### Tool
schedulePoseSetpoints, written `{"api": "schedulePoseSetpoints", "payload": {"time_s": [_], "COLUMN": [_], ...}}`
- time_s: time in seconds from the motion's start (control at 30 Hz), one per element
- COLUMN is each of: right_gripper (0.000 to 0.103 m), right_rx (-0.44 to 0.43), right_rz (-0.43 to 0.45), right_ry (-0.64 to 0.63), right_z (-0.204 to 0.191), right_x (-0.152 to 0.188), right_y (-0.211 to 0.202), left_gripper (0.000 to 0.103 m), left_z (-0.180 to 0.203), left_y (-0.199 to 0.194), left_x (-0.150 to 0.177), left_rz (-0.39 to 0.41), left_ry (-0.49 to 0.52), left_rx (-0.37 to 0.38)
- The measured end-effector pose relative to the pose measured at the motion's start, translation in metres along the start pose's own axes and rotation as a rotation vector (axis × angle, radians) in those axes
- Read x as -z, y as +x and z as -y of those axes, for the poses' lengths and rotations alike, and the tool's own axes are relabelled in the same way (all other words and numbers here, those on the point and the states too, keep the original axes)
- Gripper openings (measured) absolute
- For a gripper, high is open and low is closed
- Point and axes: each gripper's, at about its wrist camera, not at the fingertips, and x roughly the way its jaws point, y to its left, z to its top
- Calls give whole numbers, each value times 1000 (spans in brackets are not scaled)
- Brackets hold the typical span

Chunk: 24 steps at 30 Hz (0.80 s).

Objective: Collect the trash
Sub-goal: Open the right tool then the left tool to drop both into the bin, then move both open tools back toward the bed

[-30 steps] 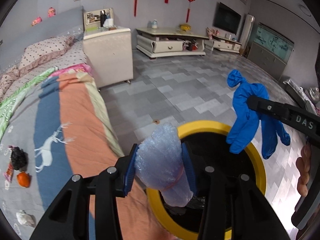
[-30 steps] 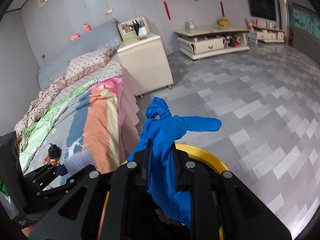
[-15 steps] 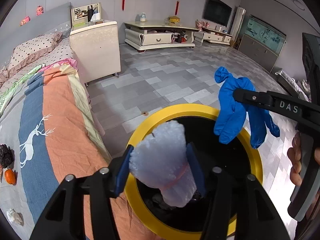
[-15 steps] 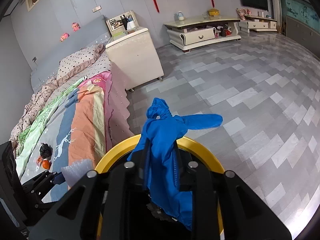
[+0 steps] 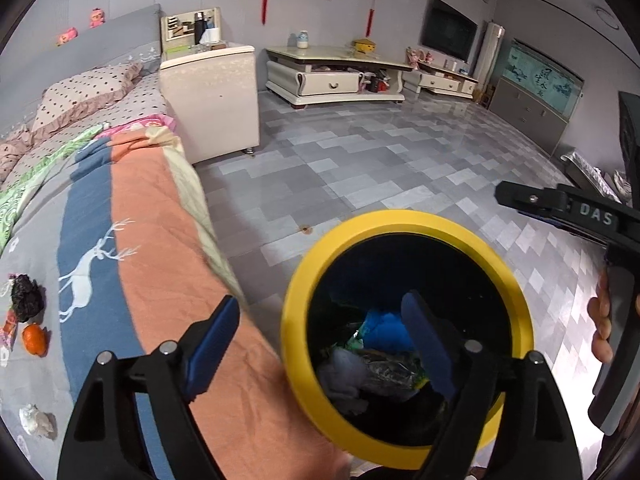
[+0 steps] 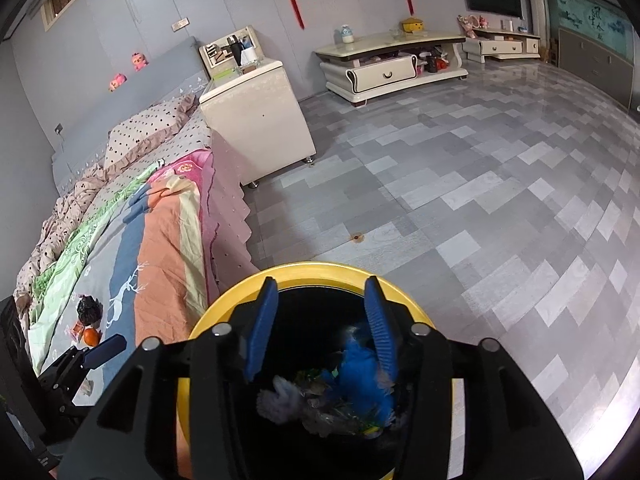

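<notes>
A yellow-rimmed black bin stands on the floor beside the bed. Inside lie a blue glove, a pale bubble-wrap wad and clear wrappers. My left gripper is open and empty over the bin's left rim. My right gripper is open and empty over the bin mouth; it also shows in the left wrist view. On the bedspread lie a black crumpled scrap, an orange and a white paper wad.
The bed with striped deer bedspread fills the left. A cream nightstand stands at its head, and a TV cabinet along the far wall. Grey tiled floor spreads to the right.
Both grippers opened. The bubble-wrap wad dropped from the left and the blue glove from the right; both now lie inside the bin.
</notes>
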Motion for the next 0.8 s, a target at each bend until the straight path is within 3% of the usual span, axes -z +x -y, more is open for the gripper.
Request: {"api": "schedulePoseSetpoints", "payload": {"time_s": [0.07, 0.43, 0.8], "right_gripper": [52, 56, 64], "right_rx": [-4, -31, -96], "right_rz": [4, 16, 18], "right_ry": [2, -51, -152], "right_z": [-3, -46, -127], "right_x": [0, -2, -2], "right_y": [-3, -21, -25], "left_gripper": [83, 89, 90], "left_z": [-5, -50, -118], "left_y": [-5, -43, -73], "left_x": [0, 3, 14], "left_rz": [6, 54, 85], "left_ry": [0, -41, -130], "left_rx": [-14, -102, -179]}}
